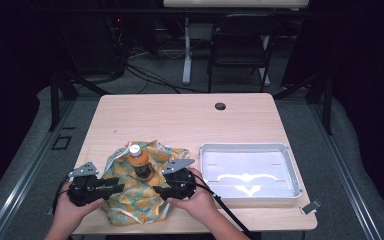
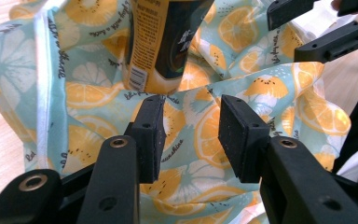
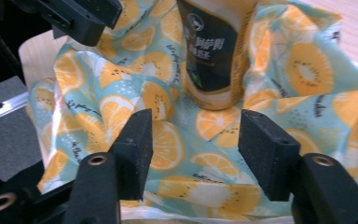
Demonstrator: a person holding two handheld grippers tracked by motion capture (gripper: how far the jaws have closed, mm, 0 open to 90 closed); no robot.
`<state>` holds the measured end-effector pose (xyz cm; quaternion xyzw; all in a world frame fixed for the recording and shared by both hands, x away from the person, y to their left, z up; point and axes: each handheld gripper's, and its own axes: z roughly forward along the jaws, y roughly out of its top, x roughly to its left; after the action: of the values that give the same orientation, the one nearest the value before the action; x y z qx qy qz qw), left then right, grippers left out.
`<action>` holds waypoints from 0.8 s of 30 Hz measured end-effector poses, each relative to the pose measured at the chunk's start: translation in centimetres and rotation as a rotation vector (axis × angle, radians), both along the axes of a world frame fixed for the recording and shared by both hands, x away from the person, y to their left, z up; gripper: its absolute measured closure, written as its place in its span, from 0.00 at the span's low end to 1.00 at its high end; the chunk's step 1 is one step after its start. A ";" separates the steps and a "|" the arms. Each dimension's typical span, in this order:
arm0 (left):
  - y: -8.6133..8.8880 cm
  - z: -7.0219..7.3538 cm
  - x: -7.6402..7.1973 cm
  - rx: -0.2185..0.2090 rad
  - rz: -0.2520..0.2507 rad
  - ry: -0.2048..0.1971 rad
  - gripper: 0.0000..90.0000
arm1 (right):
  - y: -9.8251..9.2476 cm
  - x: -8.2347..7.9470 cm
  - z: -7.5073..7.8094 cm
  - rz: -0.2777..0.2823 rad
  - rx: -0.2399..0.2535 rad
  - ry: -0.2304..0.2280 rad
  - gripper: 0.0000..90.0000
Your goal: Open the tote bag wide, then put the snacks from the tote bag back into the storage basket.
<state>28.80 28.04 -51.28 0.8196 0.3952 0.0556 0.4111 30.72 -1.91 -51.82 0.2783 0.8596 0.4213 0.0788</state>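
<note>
An orange drink bottle [image 1: 140,161] with a white cap and a dark label stands upright on a rumpled cloth [image 1: 135,200] printed with citrus slices, near the table's front edge. My left gripper [image 1: 117,185] lies at the cloth's left side, pointing right, jaws open. My right gripper [image 1: 157,190] sits at the cloth's right side, pointing left, also open. In the left gripper view, the open jaws [image 2: 191,135] hover over the cloth [image 2: 98,93] just short of the bottle [image 2: 163,42]. In the right gripper view, the gripper [image 3: 196,140] is open above the cloth [image 3: 303,65], facing the bottle [image 3: 214,51].
A white tray [image 1: 250,146] with nothing in it rests on the wooden table [image 1: 180,120] to the right of the cloth. A cable hole [image 1: 220,106] is at the table's far side. A small clip-like object [image 1: 311,206] lies at the front right corner. A chair [image 1: 240,45] stands beyond the table.
</note>
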 end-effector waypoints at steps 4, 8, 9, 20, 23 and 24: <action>0.0 0.1 0.0 0.005 0.014 -0.006 0.67 | -0.2 0.0 0.2 -0.021 0.003 -0.019 0.48; 0.1 0.3 -0.1 0.000 0.028 -0.006 0.66 | -0.3 0.1 0.4 -0.013 -0.001 -0.015 0.49; 0.2 0.4 -0.1 -0.001 0.029 -0.011 0.66 | -0.3 0.1 0.4 -0.012 0.002 -0.002 0.51; 0.5 1.1 -0.1 -0.018 0.052 -0.030 0.62 | -1.0 0.8 2.5 0.002 0.018 -0.012 0.57; 0.5 1.2 -0.1 -0.014 0.050 -0.037 0.62 | -1.1 1.2 3.2 0.001 0.024 -0.001 0.57; 0.4 1.1 -0.2 -0.018 0.054 -0.044 0.62 | -1.1 1.4 3.4 -0.004 0.030 0.008 0.56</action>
<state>28.65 28.46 -50.13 0.8033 0.4087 0.0811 0.4255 32.08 -2.97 -48.45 0.2829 0.8530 0.4327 0.0719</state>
